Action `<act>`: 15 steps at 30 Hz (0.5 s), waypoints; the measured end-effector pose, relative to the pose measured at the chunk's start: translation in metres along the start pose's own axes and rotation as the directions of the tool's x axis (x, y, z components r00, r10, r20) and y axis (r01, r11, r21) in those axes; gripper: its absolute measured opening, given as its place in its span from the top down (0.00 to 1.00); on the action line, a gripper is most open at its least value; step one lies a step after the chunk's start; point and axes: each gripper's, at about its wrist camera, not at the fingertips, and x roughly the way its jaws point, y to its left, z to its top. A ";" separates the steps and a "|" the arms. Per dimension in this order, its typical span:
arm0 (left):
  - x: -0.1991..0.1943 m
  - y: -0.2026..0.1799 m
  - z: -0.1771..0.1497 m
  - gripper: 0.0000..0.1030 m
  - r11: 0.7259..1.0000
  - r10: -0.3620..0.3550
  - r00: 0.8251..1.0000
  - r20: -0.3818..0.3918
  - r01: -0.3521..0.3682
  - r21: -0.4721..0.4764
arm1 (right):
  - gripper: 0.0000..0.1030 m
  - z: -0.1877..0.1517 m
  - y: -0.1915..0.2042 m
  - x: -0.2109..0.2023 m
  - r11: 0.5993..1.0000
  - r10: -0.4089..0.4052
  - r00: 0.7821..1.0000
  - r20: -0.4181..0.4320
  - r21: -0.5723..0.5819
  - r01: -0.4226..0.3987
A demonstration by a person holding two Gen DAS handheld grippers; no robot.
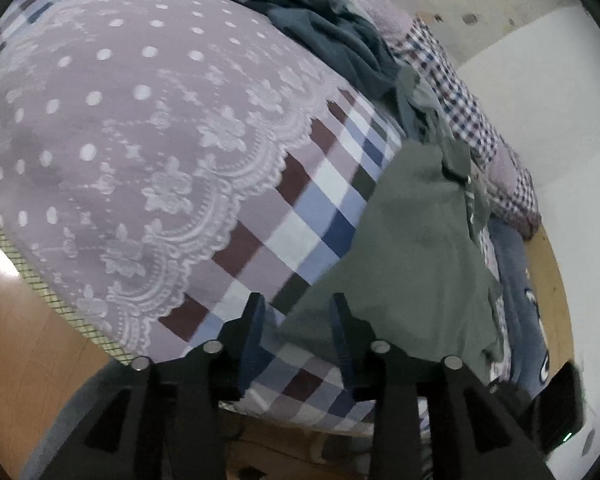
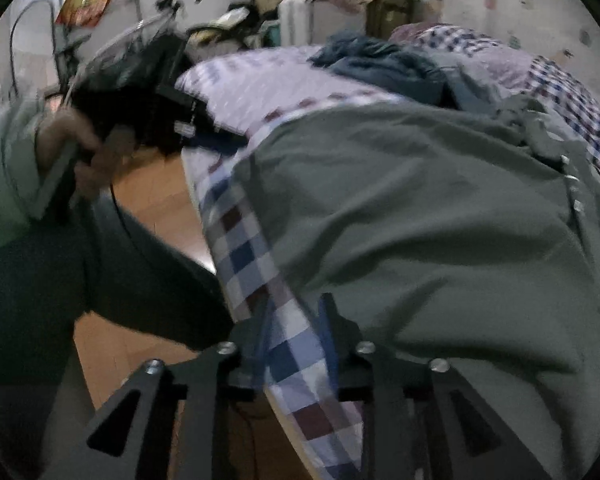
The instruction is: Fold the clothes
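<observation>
A grey-green shirt [image 2: 440,216] lies spread on the checked bedsheet [image 1: 300,216] near the edge of the bed, its button placket on the far side. The left gripper [image 1: 298,312] hangs over the corner of the shirt with its fingers apart, holding nothing. The right gripper [image 2: 296,316] is also released, above the sheet just beside the shirt's hem. A heap of dark blue clothes [image 1: 320,28] lies further up the bed, beside a lilac lace cover [image 1: 120,120].

Shirt [image 2: 420,220] on bed [image 2: 292,360] (rt edge)
</observation>
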 end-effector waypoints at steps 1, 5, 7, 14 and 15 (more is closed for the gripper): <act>0.003 -0.003 -0.001 0.60 1.000 -0.002 1.000 -0.009 0.002 0.014 | 0.68 0.000 -0.005 -0.007 1.000 0.002 1.000 0.021 0.026 -0.003; 0.014 -0.020 -0.004 0.59 0.995 0.038 0.999 -0.037 -0.034 0.094 | 0.59 -0.002 -0.033 -0.038 0.988 -0.057 0.994 0.094 0.147 0.043; 0.017 -0.024 -0.004 0.60 0.992 0.062 0.997 -0.035 -0.058 0.114 | 0.59 -0.010 -0.052 -0.058 0.972 -0.102 0.987 0.123 0.225 0.072; 0.006 -0.021 0.005 0.98 0.997 0.052 0.998 0.032 -0.054 0.063 | 0.54 -0.064 -0.125 -0.158 0.820 -0.317 0.923 0.217 0.551 0.152; 0.003 -0.022 0.006 0.98 0.997 0.045 0.998 0.049 -0.047 0.059 | 0.54 -0.075 -0.133 -0.169 0.788 -0.345 0.914 0.214 0.594 0.158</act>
